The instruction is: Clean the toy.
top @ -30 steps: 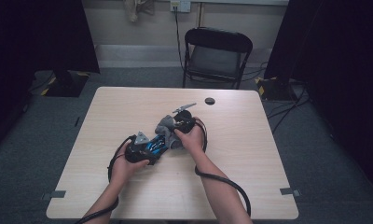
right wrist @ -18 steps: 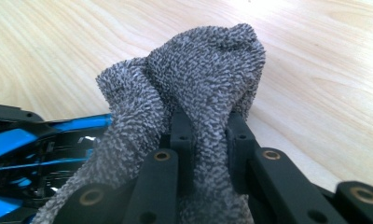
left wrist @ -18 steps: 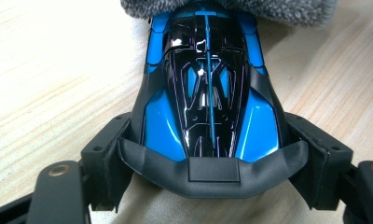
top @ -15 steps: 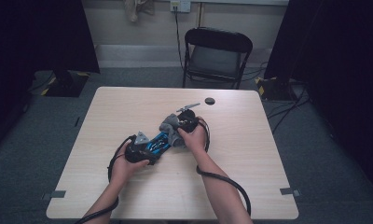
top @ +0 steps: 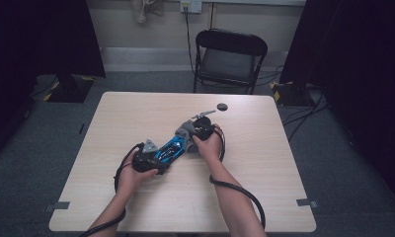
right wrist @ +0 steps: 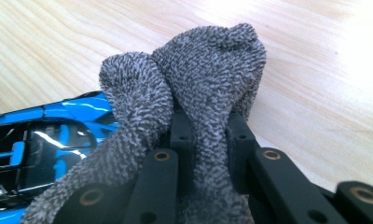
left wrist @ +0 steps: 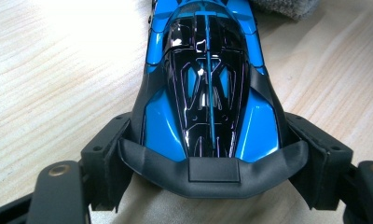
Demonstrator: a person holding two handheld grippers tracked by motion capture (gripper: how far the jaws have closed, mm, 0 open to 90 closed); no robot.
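A blue and black toy car point(top: 168, 148) lies at the middle of the wooden table point(top: 264, 197). My left gripper point(top: 155, 155) is shut on its rear end. In the left gripper view the pads point(left wrist: 107, 154) press both sides of the car point(left wrist: 208, 93), with the left gripper point(left wrist: 212, 172) around its black tail. My right gripper point(top: 189, 139) is shut on a grey terry cloth point(top: 183, 132) at the car's far end. The bunched cloth point(right wrist: 208, 70) bulges above the right gripper point(right wrist: 208, 135), and it rests against the blue car body point(right wrist: 49, 135).
A small black round object point(top: 221, 106) lies on the table beyond the right hand. A black folding chair point(top: 230, 57) stands behind the table's far edge. Cables trail from both grippers toward the near edge.
The right hand with the cloth has shifted slightly to the right at the car's far end. The left hand and the car have kept still.
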